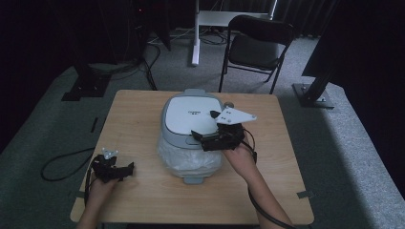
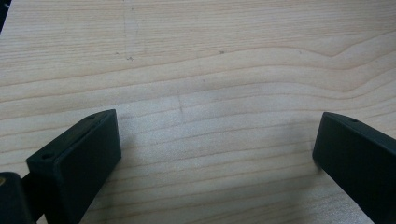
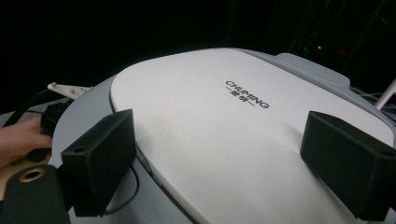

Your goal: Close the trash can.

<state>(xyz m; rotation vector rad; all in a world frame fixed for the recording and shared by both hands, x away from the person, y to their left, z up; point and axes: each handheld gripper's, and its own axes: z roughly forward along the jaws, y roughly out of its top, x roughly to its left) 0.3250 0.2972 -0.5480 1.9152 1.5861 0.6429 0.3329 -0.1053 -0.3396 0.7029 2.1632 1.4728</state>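
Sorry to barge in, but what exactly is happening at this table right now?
A person works with a gripper in each hand at a wooden table. The right gripper hovers open over the white lid of a bin lined with a white bag, near its front edge. The left gripper rests open over bare wood, apart from the bin.

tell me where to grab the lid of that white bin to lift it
Probably at the lid's near front edge, by the small grey tab where the right claw hovers open. Come from the person's side: the raised hinge block sits at the far edge, so the near edge should swing up.
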